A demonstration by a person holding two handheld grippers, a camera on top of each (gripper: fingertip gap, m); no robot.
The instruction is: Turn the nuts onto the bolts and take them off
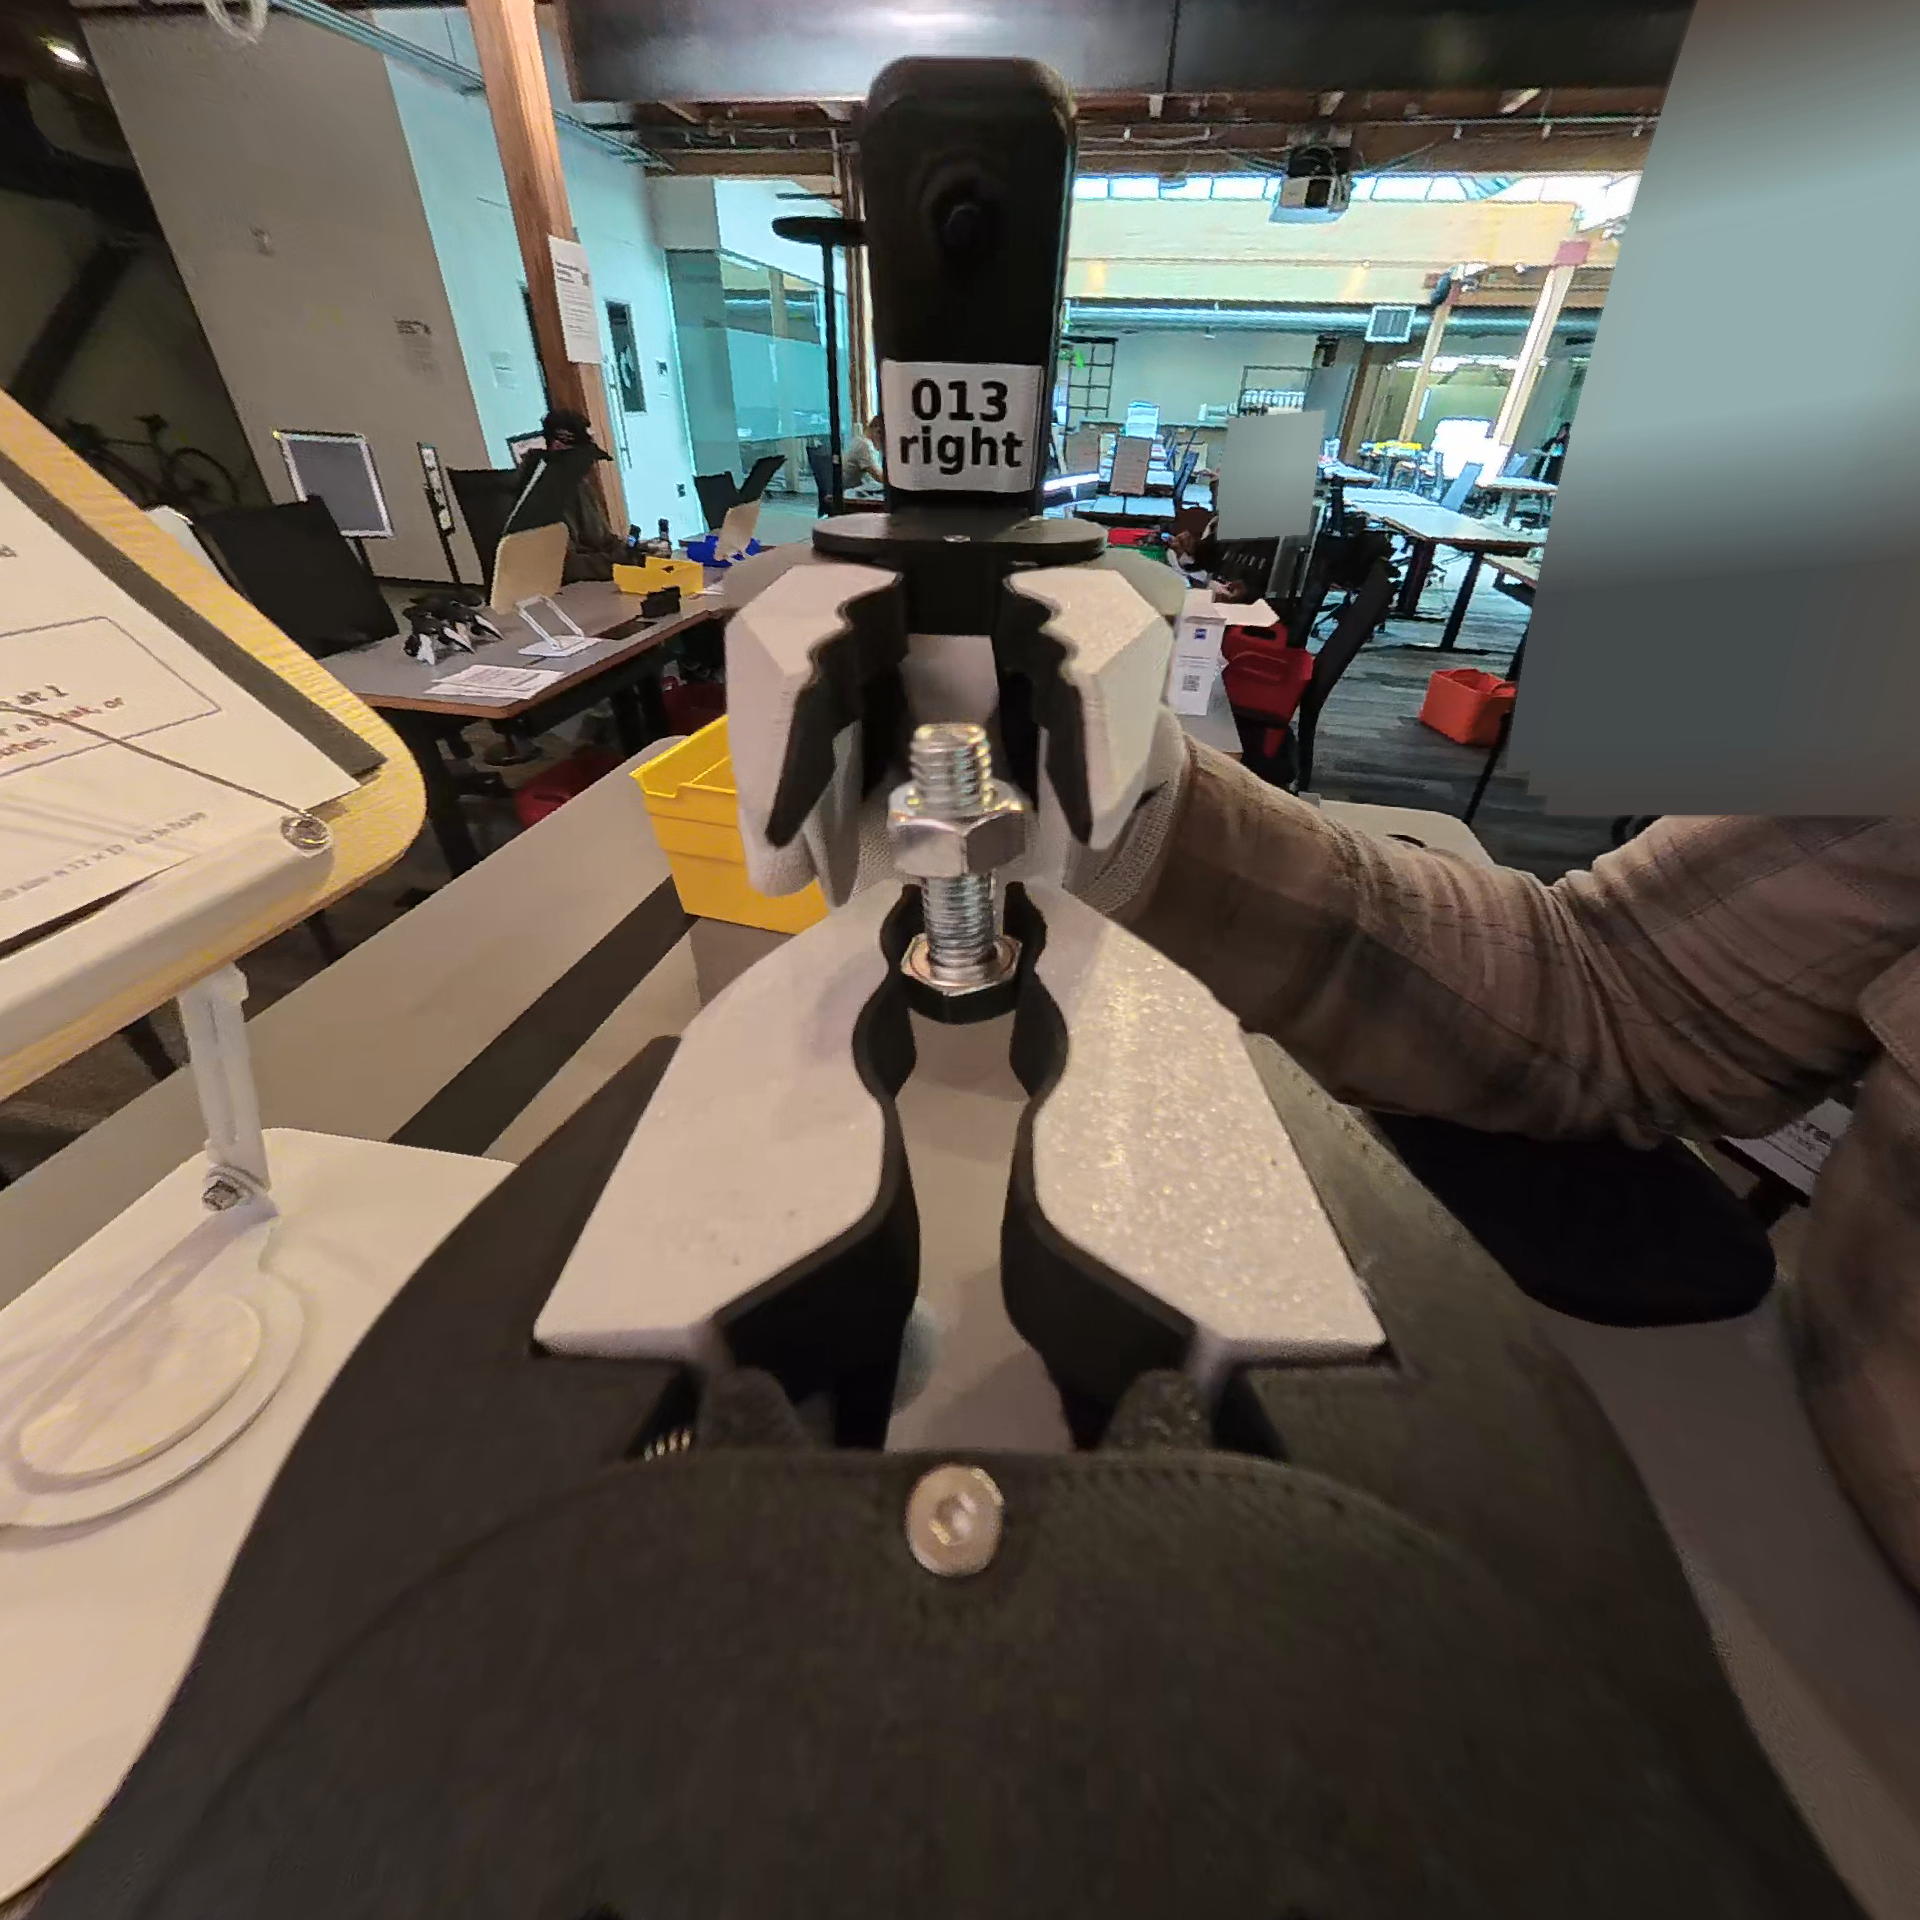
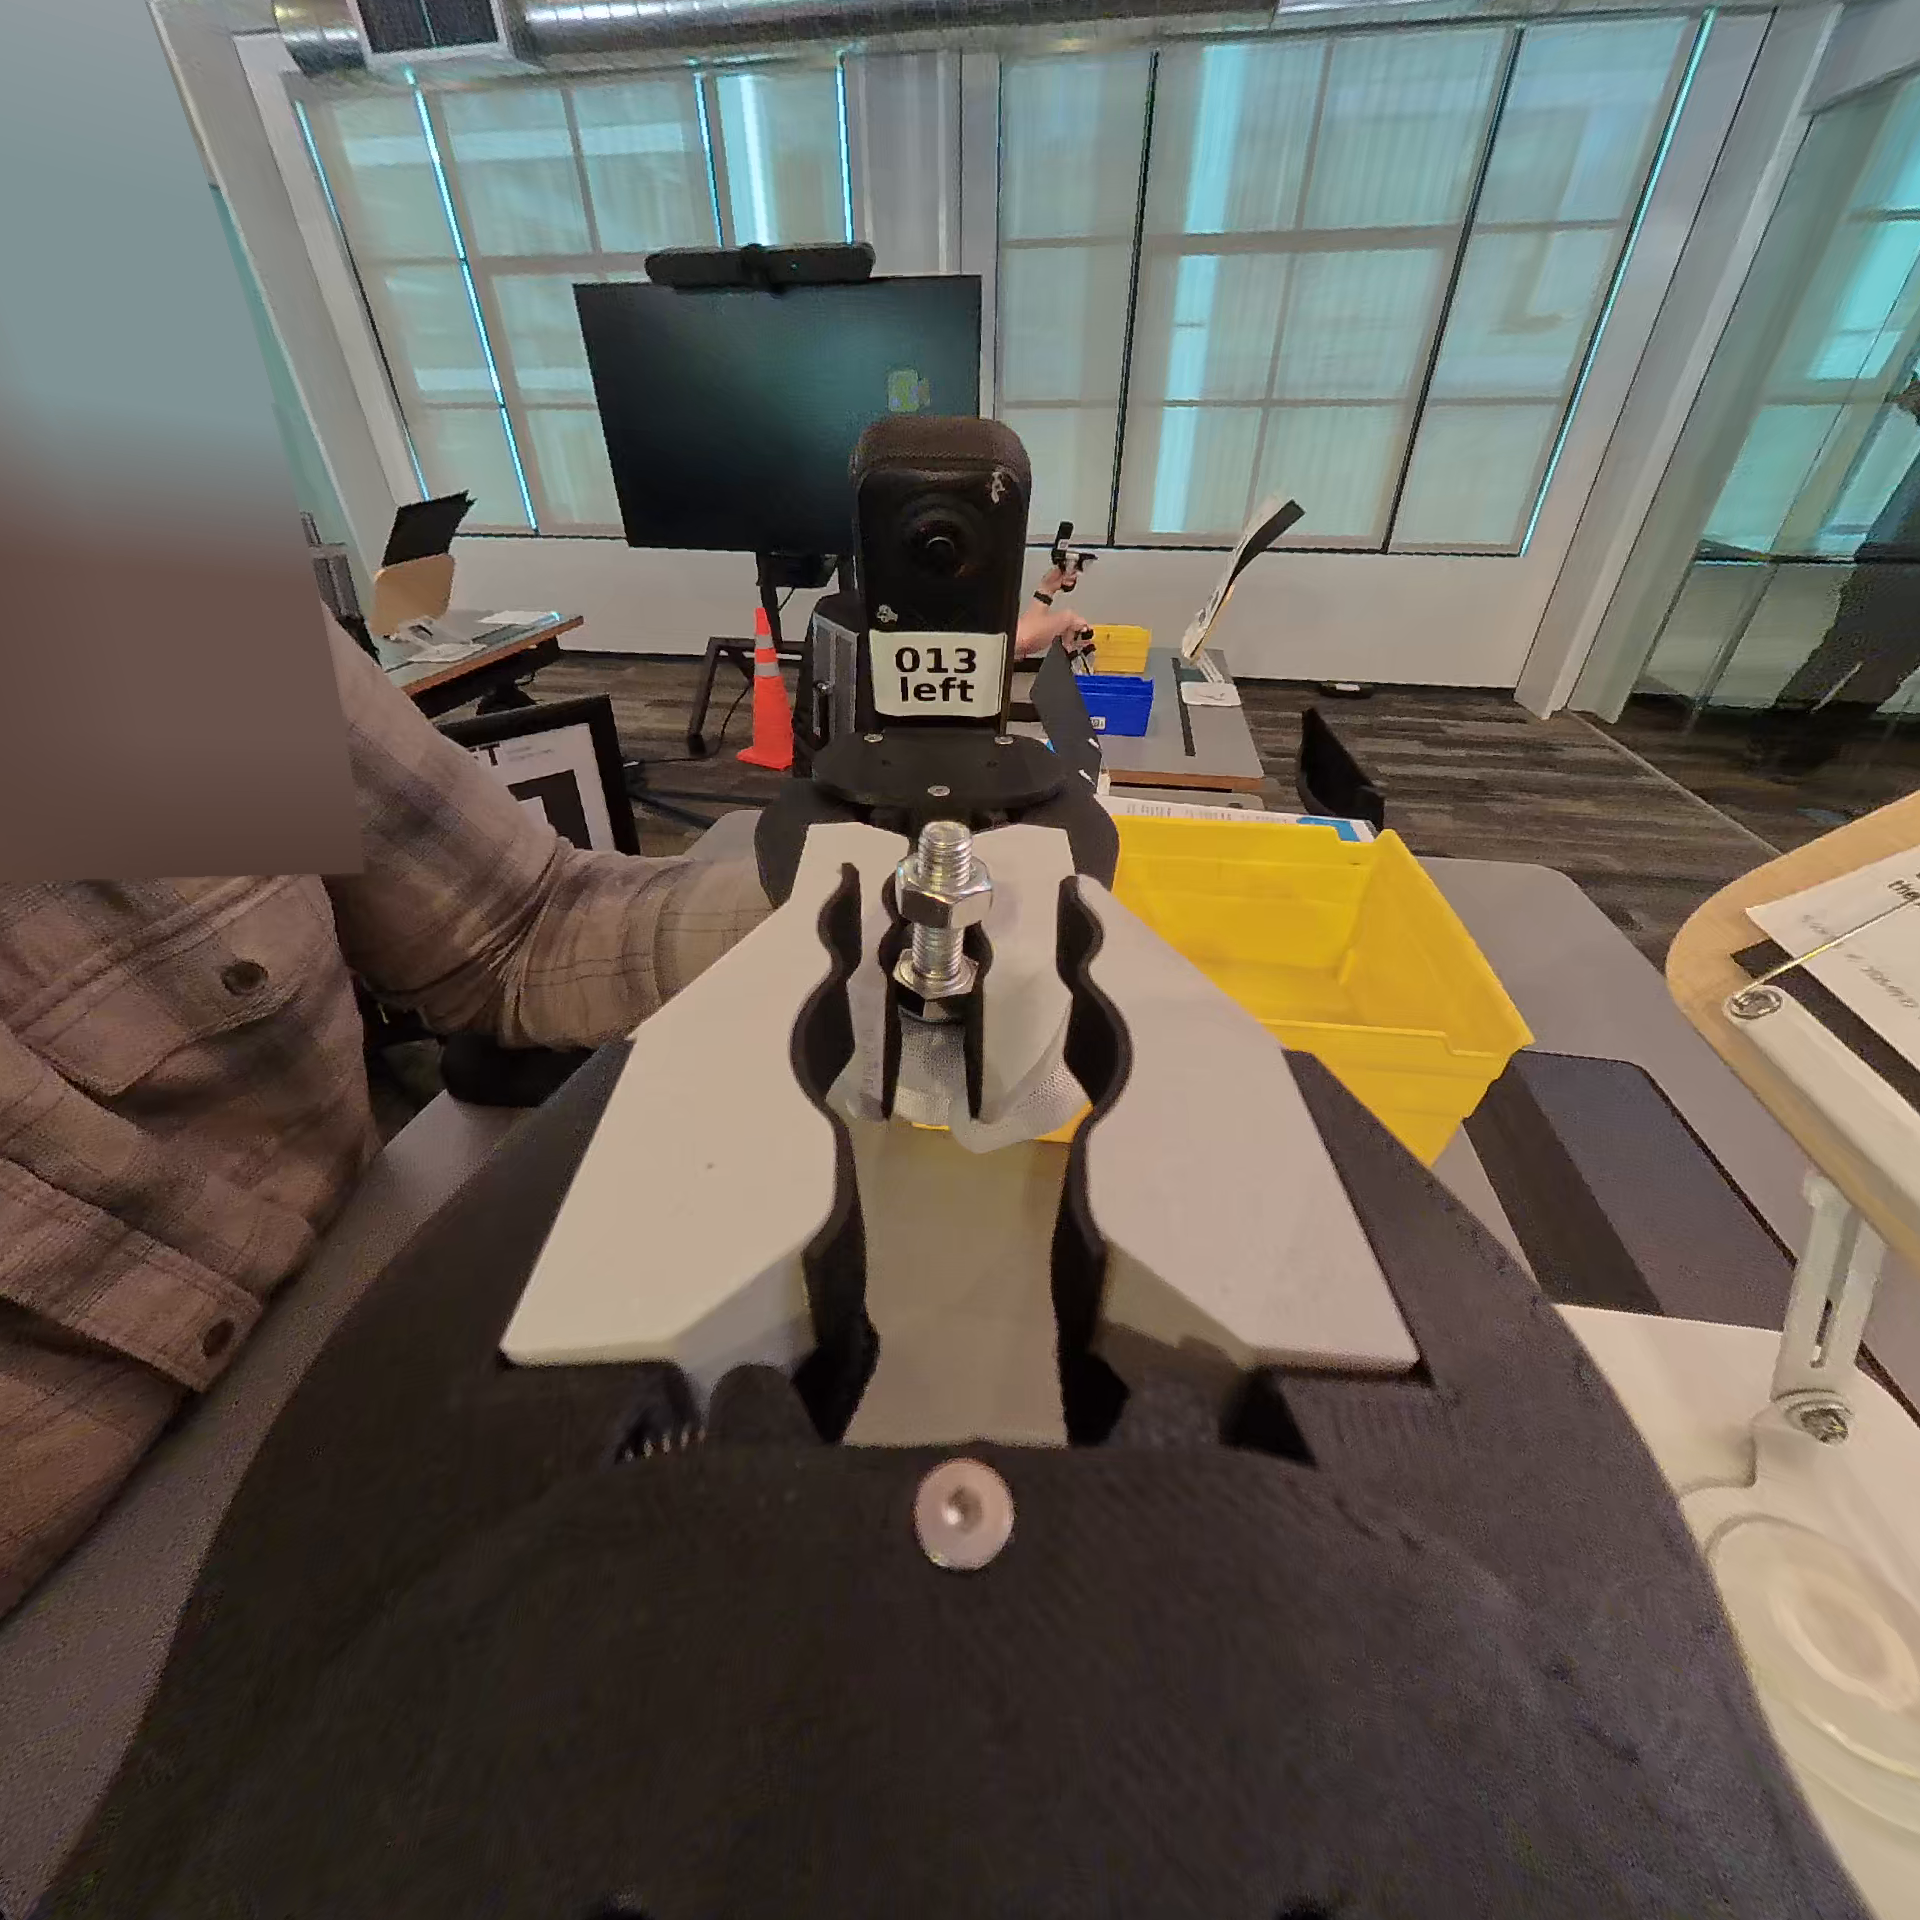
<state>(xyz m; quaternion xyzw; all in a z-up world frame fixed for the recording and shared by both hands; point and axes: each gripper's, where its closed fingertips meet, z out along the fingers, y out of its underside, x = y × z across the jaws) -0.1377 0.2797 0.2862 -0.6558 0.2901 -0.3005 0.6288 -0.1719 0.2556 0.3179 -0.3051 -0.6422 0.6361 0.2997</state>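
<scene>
While left gripper (image 1: 958, 987) fingers clamp bolt (image 1: 957, 914) head, right gripper (image 2: 961, 935) fingers gape around nut (image 1: 958, 840).

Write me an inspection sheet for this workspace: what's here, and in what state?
Surface: grey table.
Job's things: bolt upright, nut partway down its thread.
Clutter: yellow bin; paper on a white stand.
Grippers: left gripper shut on the bolt's lower end; right gripper open, fingers either side of the nut.
Cables: nothing seen.
Surroundings: open office, dark monitor, orange cone.
</scene>
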